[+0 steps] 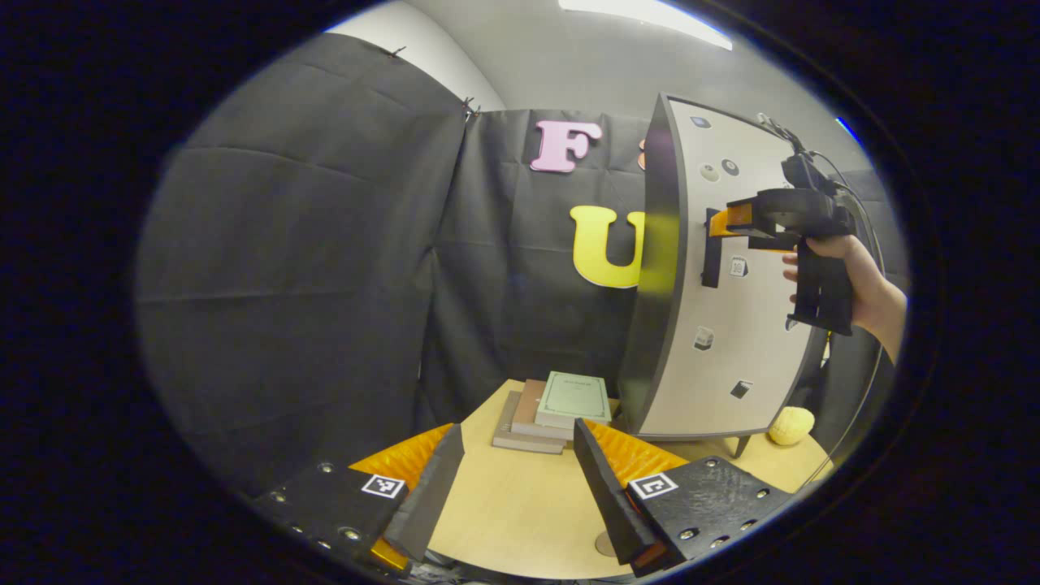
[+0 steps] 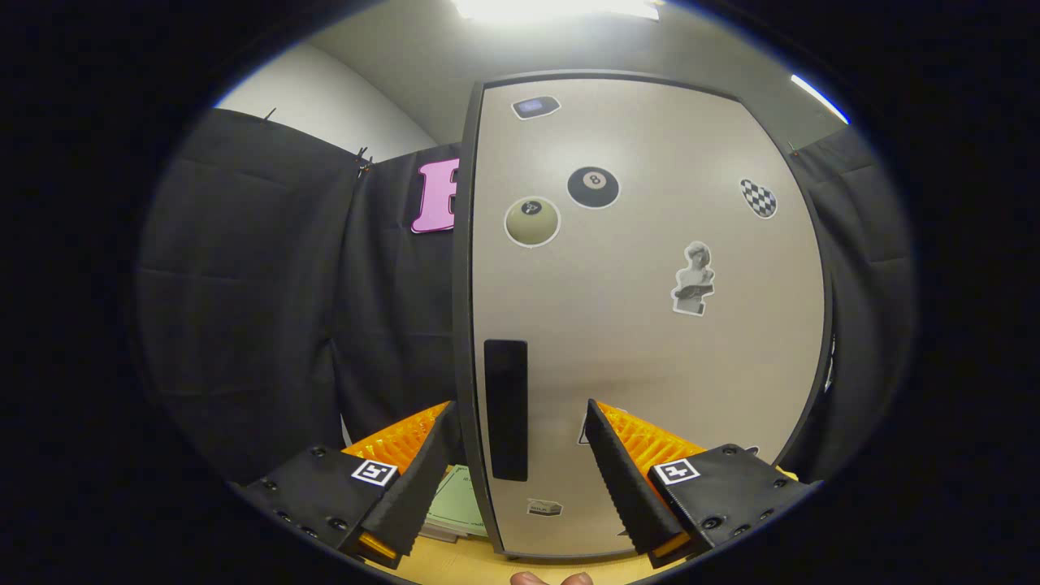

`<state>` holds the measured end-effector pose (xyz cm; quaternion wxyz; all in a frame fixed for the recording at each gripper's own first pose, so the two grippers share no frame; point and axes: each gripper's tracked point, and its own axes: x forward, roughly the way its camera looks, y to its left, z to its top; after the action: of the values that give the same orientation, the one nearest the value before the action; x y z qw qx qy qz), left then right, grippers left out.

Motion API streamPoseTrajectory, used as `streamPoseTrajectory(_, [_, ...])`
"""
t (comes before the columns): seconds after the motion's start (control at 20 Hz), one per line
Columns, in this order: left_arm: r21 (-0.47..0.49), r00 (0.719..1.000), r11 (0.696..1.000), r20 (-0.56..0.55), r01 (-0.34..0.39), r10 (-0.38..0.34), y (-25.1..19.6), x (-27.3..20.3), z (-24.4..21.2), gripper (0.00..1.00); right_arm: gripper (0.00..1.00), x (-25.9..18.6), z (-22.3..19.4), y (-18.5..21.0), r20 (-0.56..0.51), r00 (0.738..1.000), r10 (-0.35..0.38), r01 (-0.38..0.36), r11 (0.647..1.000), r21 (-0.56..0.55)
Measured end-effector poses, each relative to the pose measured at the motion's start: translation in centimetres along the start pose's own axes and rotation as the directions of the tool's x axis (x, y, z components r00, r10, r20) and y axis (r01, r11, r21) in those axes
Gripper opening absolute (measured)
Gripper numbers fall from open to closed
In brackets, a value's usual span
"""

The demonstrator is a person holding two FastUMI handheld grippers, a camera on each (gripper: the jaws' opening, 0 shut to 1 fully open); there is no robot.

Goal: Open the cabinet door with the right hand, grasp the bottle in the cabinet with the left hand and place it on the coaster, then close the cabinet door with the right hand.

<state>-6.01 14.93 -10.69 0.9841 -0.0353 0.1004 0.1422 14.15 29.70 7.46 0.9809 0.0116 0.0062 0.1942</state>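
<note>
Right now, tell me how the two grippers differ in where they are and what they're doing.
1. The right gripper is up at the cabinet door, its fingers straddling the dark handle; the left gripper hangs low over the table, near no task object.
2. A hand is seen holding the right gripper; none shows on the left gripper.

Shared: both are open and hold nothing.

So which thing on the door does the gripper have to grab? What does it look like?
Find the tall pale cabinet door standing on the wooden table. Near its left edge, about halfway down, is the handle: a dark upright bar. The stickers around it are small pictures; the handle is plain, long and sits between the right gripper fingers.
</note>
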Motion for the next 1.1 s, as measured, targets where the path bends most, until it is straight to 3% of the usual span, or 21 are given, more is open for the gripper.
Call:
streamPoseTrajectory(0.15, [-0.022, 0.999, 0.999, -0.024, -0.040, 0.039, 1.7, 0.2, -1.0, 0.82, 0.94, 1.7, -0.9, 0.0, -0.030, 0.999, -0.033, 0.034, 0.999, 0.018])
streamPoseTrajectory(0.2, [-0.030, 0.998, 0.998, -0.029, -0.049, 0.048, 2.1, 0.3, -1.2, 0.82, 0.98, 2.3, -1.1, 0.1, -0.040, 0.999, -0.037, 0.038, 0.999, 0.021])
streamPoseTrajectory(0.4, [-0.030, 0.996, 0.996, -0.043, -0.079, 0.077, 3.2, 0.4, -2.1, 0.84, 0.98, 3.7, -1.4, 0.7, -0.055, 0.998, -0.038, 0.039, 0.999, 0.027])
streamPoseTrajectory(0.7, [-0.028, 0.994, 0.995, -0.050, -0.096, 0.095, 3.5, 0.5, -2.4, 0.84, 0.63, 4.5, -1.9, 1.8, -0.077, 0.996, -0.044, 0.043, 0.999, -0.014])
streamPoseTrajectory(0.75, [-0.026, 0.994, 0.995, -0.050, -0.099, 0.097, 3.6, 0.4, -2.4, 0.82, 0.59, 4.5, -1.8, 0.9, -0.078, 0.993, -0.089, 0.086, 0.996, -0.037])
streamPoseTrajectory(0.85, [-0.021, 0.994, 0.995, -0.042, -0.098, 0.098, 3.6, 0.3, -2.3, 0.82, 0.39, 4.6, -2.1, 0.7, -0.083, 0.992, -0.093, 0.091, 0.996, -0.023])
streamPoseTrajectory(1.05, [-0.011, 0.993, 0.994, -0.045, -0.111, 0.110, 3.8, 0.2, -2.4, 0.84, 0.32, 4.7, -2.2, 0.7, -0.107, 0.992, -0.068, 0.069, 0.998, 0.005])
streamPoseTrajectory(1.1, [-0.012, 0.993, 0.993, -0.041, -0.115, 0.114, 3.9, 0.1, -2.2, 0.82, 0.24, 4.5, -2.2, 0.8, -0.107, 0.993, -0.053, 0.054, 0.999, 0.007])
